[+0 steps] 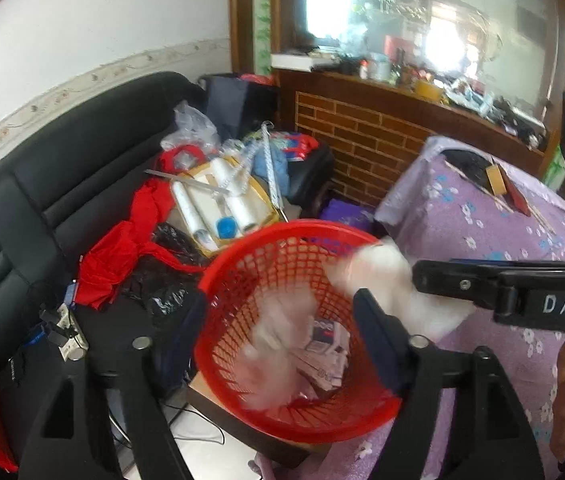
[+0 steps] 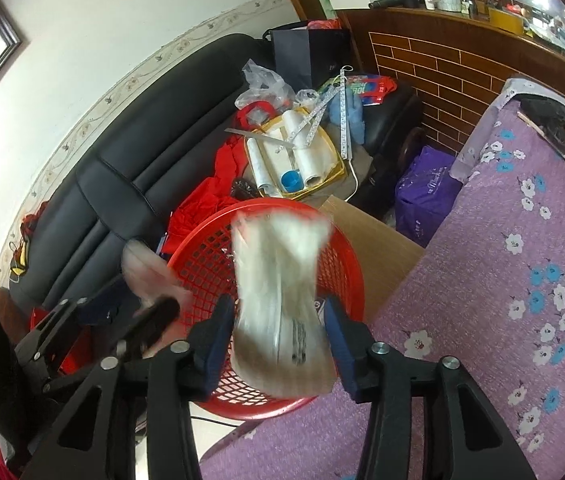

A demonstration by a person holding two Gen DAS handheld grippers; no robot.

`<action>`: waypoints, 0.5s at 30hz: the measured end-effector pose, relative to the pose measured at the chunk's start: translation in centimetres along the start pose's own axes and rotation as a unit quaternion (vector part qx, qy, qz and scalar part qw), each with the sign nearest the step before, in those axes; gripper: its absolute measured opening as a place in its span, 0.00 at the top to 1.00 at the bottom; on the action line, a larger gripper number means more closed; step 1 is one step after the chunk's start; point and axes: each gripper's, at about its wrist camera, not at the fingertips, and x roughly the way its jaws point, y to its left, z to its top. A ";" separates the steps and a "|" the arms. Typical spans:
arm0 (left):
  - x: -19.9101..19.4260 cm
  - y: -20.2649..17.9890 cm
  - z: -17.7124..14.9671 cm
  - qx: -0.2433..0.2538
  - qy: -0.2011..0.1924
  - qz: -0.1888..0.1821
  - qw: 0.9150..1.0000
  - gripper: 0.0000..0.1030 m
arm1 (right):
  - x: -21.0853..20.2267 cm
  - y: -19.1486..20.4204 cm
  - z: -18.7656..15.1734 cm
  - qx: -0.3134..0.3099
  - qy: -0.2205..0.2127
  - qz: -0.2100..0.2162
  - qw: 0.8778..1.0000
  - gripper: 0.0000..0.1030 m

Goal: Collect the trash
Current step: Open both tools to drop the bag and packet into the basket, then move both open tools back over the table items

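Left hand-held gripper [image 1: 282,344] has its jaws apart, nothing between the pads, and it hangs right over the mouth of the red basket [image 1: 226,264]. A blurred white wad [image 1: 278,344] sits inside the basket below it, on top of crumpled printed paper [image 1: 328,356]. Right hand-held gripper [image 2: 278,336] straddles a clear plastic wrapper [image 2: 278,280]; jaws partly apart, the wrapper smeared by blur between the blue pads, cannot tell if the pads press it. Wrapper is over the basket's near rim. In the left view the right hand-held gripper comes in from the right, with the white plastic at its tip. Right of both: surface with purple floral cloth [image 2: 522,280]. Beyond the basket: black sofa [image 1: 42,200] with red cloth [image 1: 122,248] and a tray of white rolls [image 1: 222,200].
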 end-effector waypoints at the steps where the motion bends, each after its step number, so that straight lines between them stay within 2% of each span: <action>1: -0.1 0.1 0.0 0.000 0.000 0.000 1.000 0.28 | -0.3 -0.2 0.0 0.004 -0.004 0.003 1.000 0.50; 7: -1.6 -0.5 -1.2 -0.003 -0.005 0.004 1.000 0.28 | -3.4 -1.3 -1.1 0.012 -0.026 -0.012 1.000 0.47; 15: -3.7 -5.4 -3.9 0.041 -0.010 -0.026 0.999 0.28 | -8.3 -5.1 -6.3 0.045 -0.026 -0.047 0.998 0.45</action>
